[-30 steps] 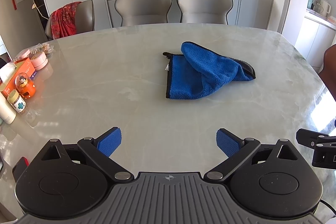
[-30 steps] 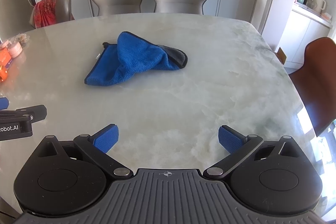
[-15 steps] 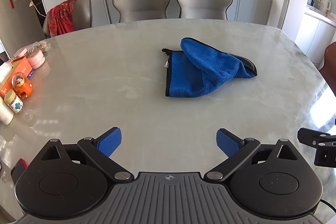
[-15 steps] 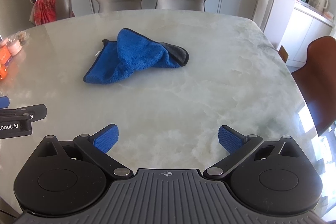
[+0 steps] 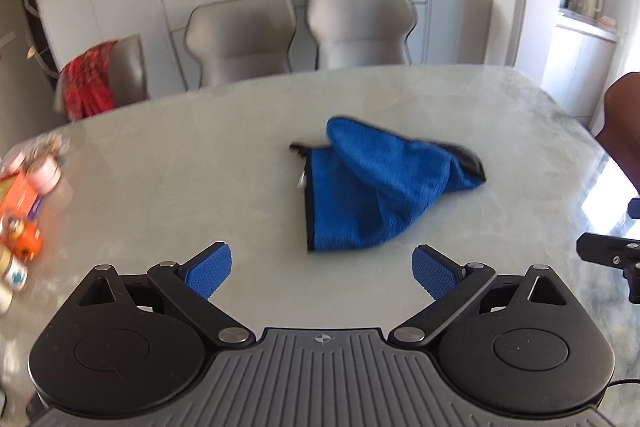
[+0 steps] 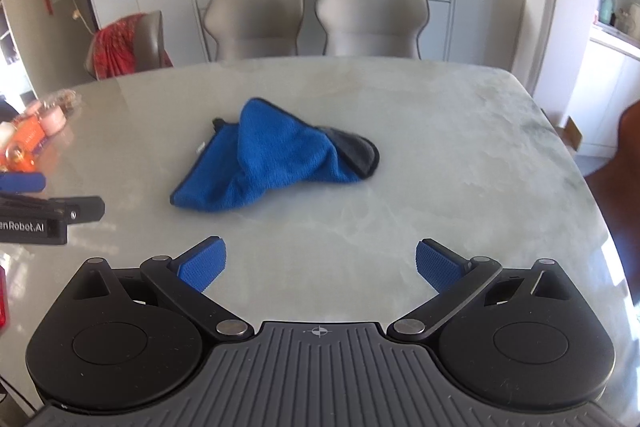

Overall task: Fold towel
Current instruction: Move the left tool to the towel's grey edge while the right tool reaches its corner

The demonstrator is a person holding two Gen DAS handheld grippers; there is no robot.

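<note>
The left gripper (image 5: 322, 269) is spread wide and holds nothing, above the near table (image 5: 168, 163). The right gripper (image 6: 320, 265) is likewise wide and empty. Just beyond both, the blue towel (image 5: 372, 187) lies rumpled mid-table, one flap thrown over itself, touching neither gripper. Two chairs (image 6: 316, 19) stand at the far edge.

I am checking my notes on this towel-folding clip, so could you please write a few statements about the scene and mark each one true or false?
1. The blue towel lies crumpled on the marble table. True.
2. The left gripper is shut on the towel. False: it is open and clear of the towel.
3. The right gripper is open and empty. True.
4. The towel is neatly folded into a square. False: it is bunched, with a grey underside showing at one corner.
5. Two grey chairs stand at the table's far side. True.
</note>
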